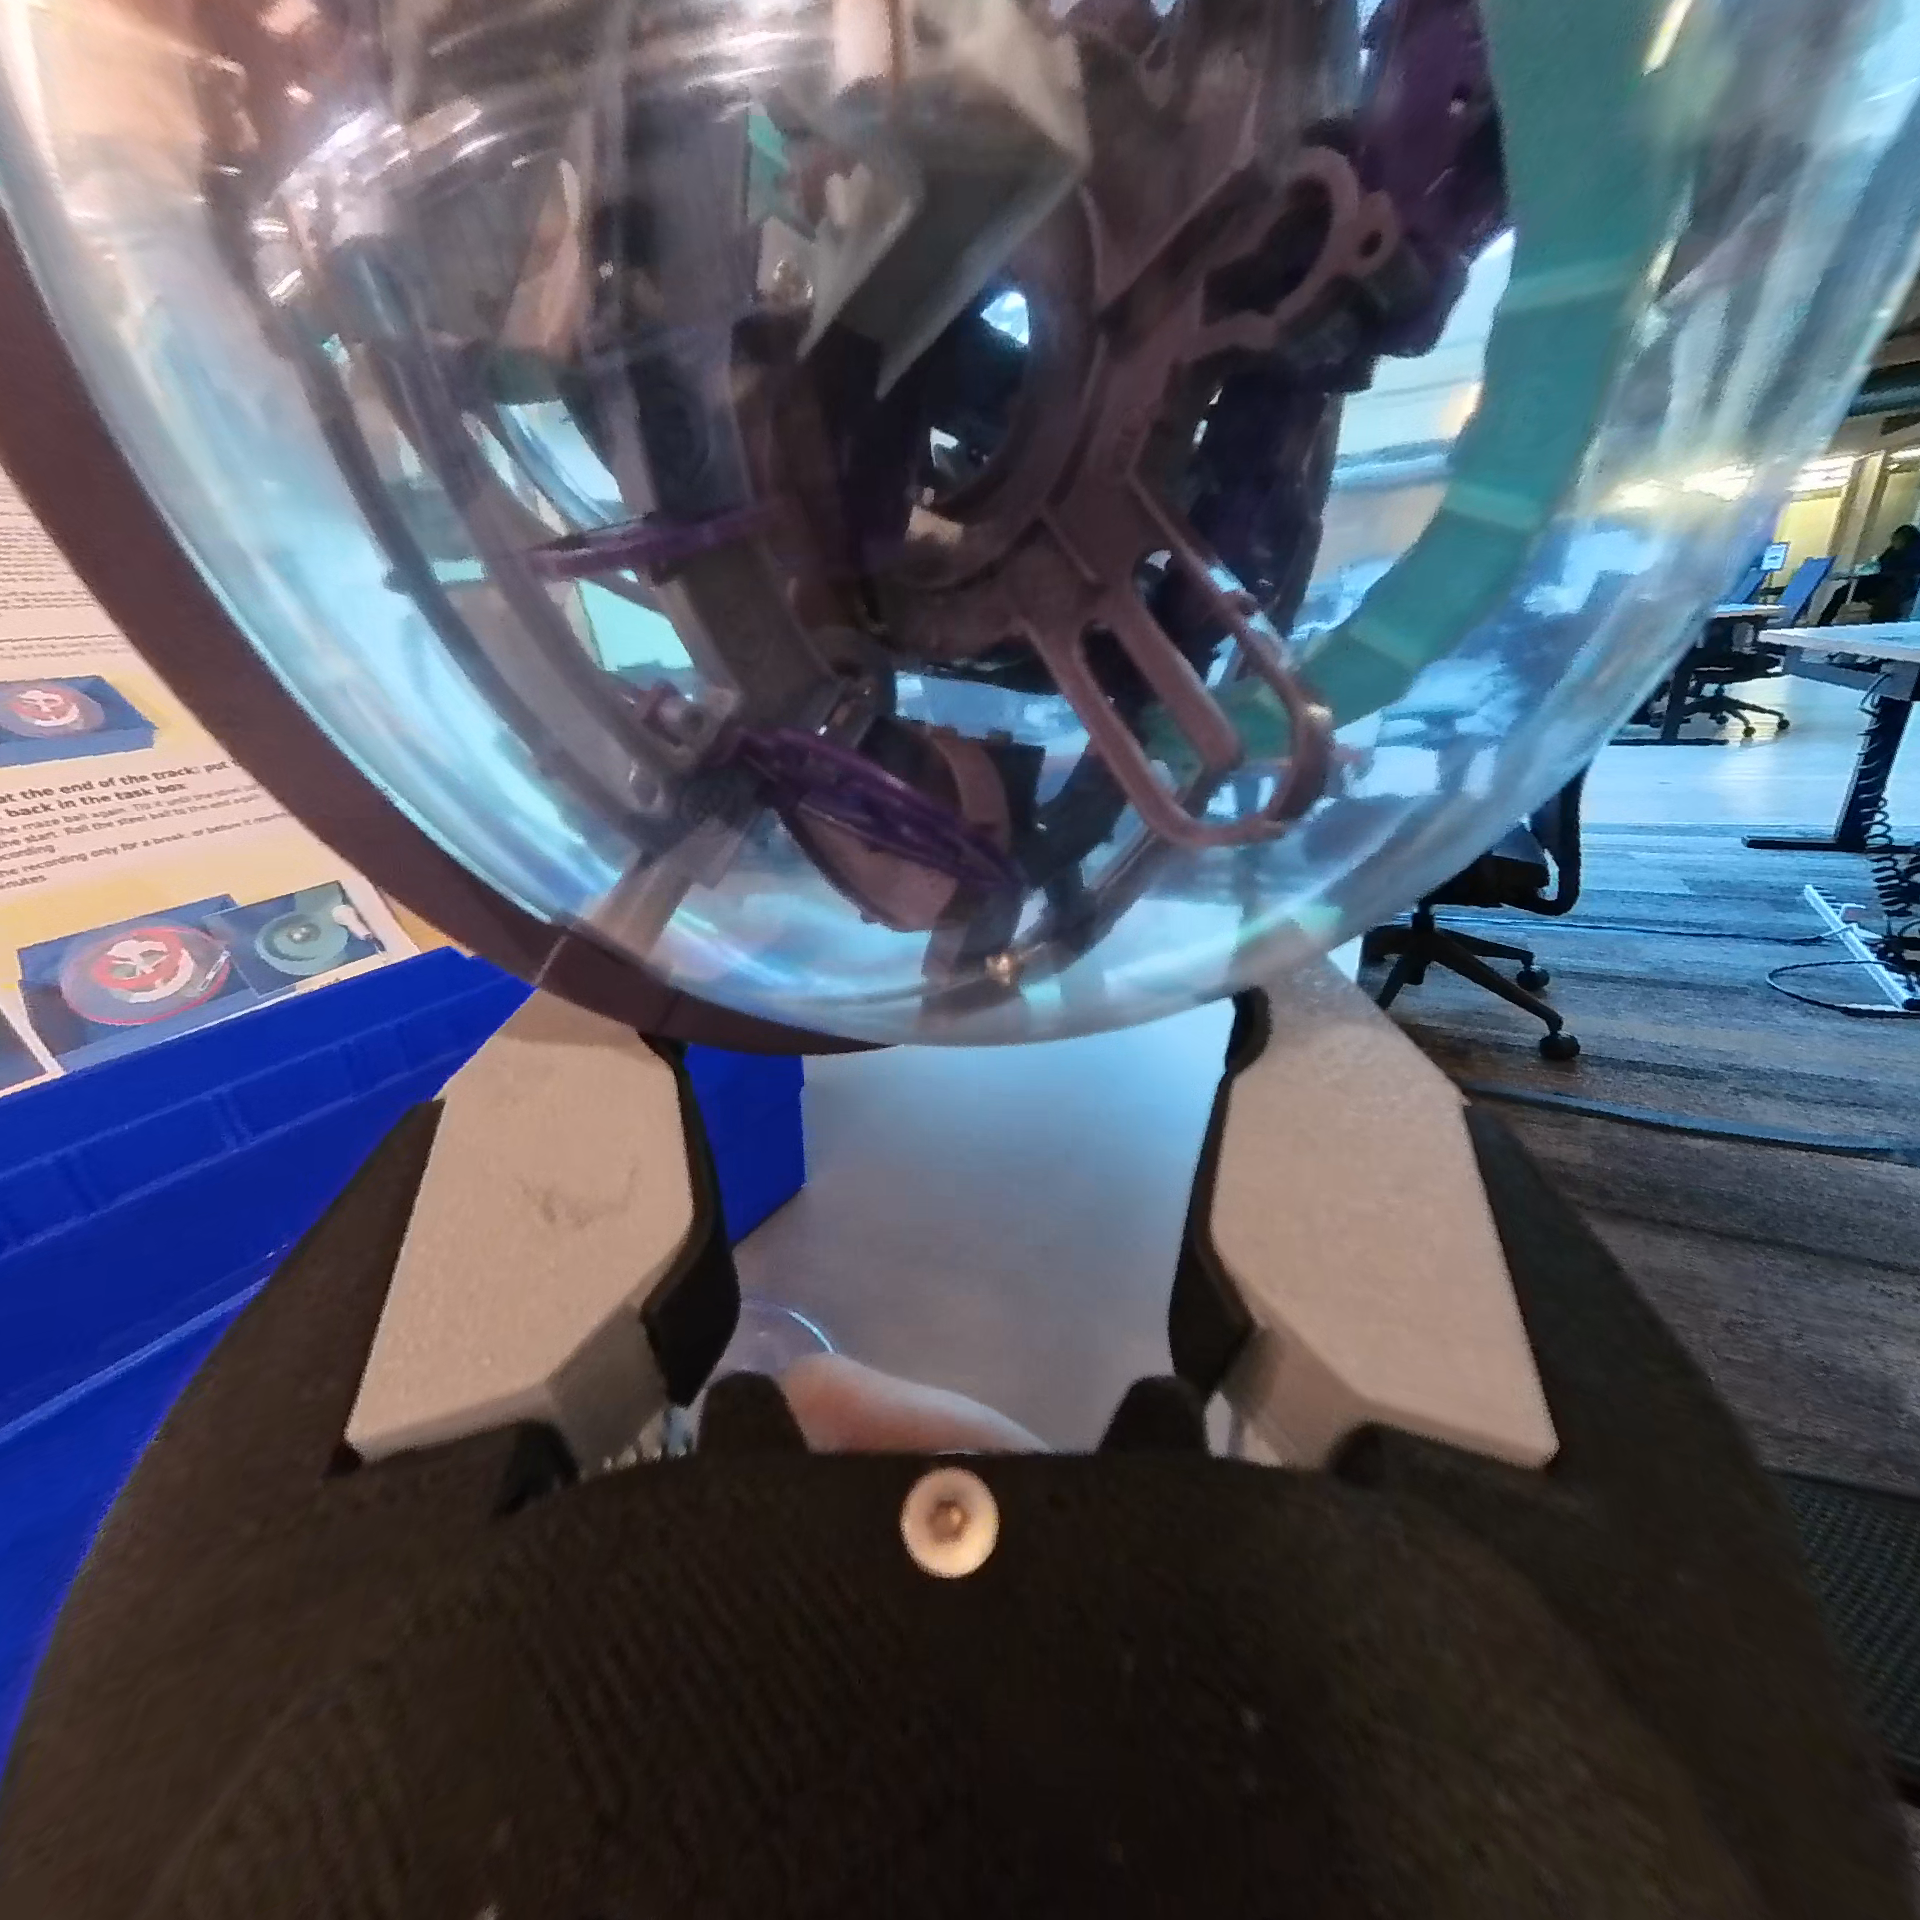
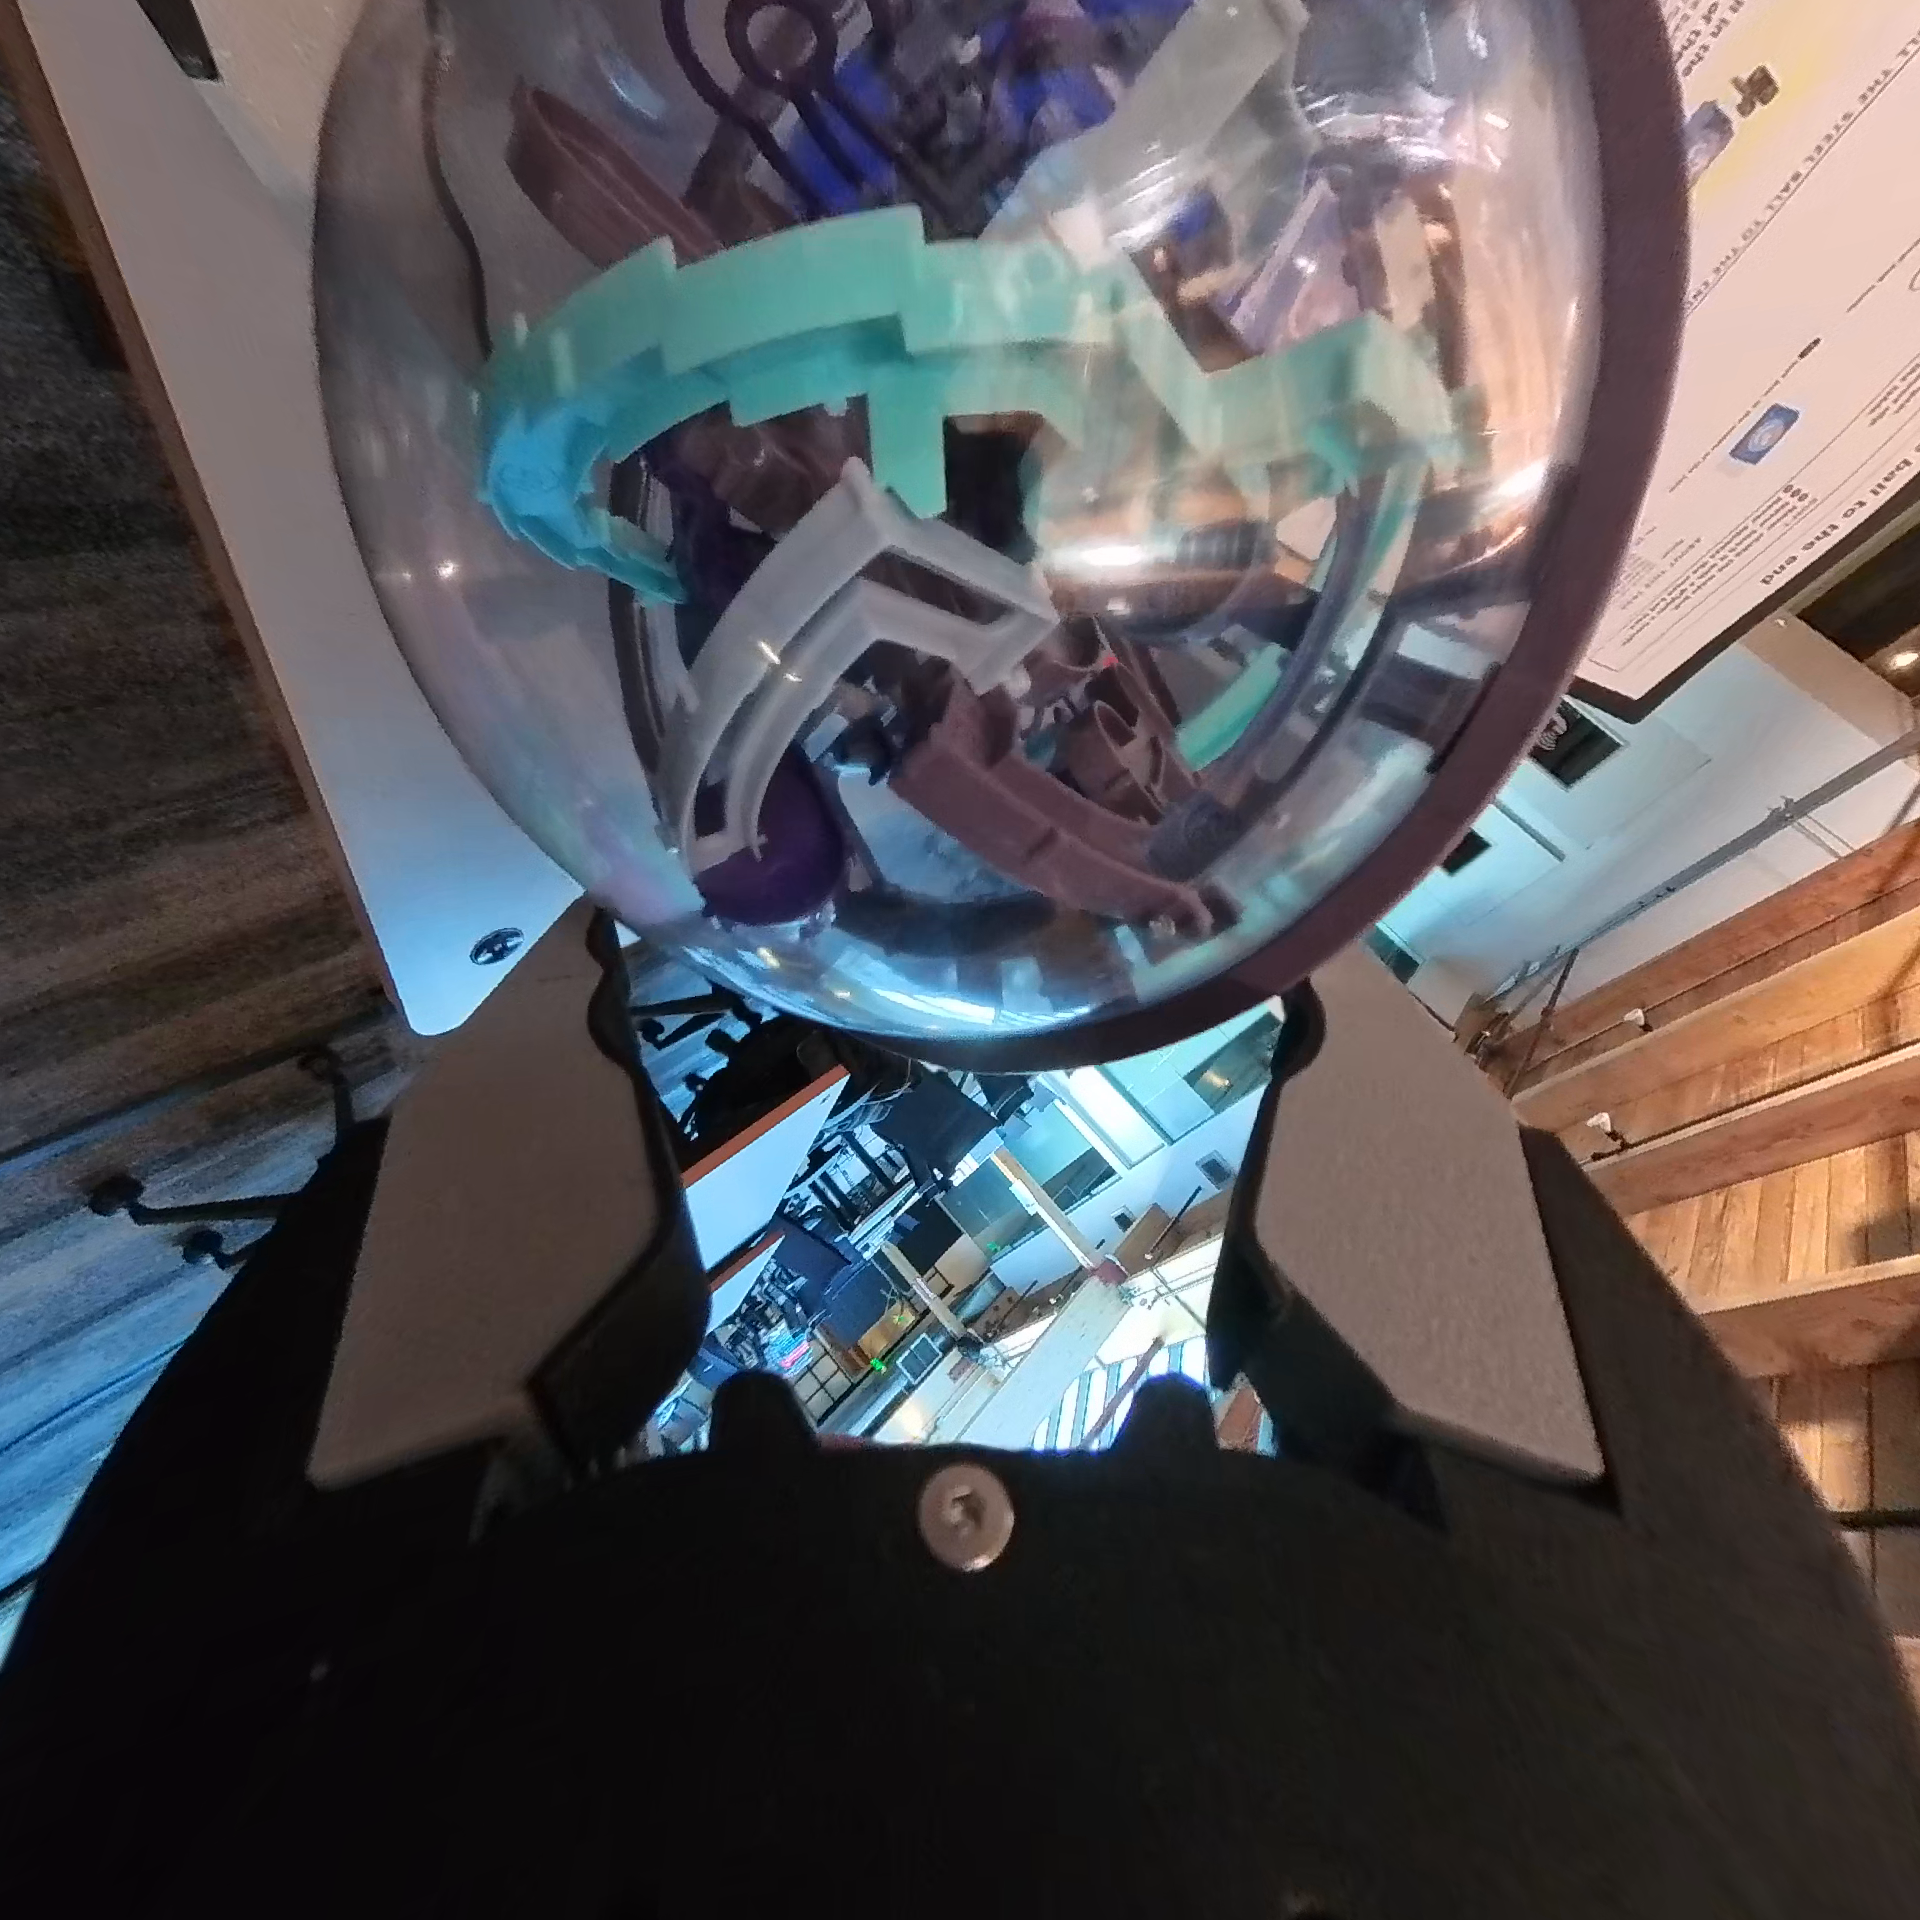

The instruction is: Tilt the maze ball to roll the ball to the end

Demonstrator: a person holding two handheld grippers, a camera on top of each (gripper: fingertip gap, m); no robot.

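I am gripping the clear plastic maze ball (image 1: 831,499) with purple tracks between both grippers, left gripper (image 1: 951,1023) and right gripper (image 2: 951,997), fingertips pressing its shell.

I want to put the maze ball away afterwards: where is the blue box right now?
In the left wrist view, the blue box sits low on the left, under the maze ball and below the printed sheet.
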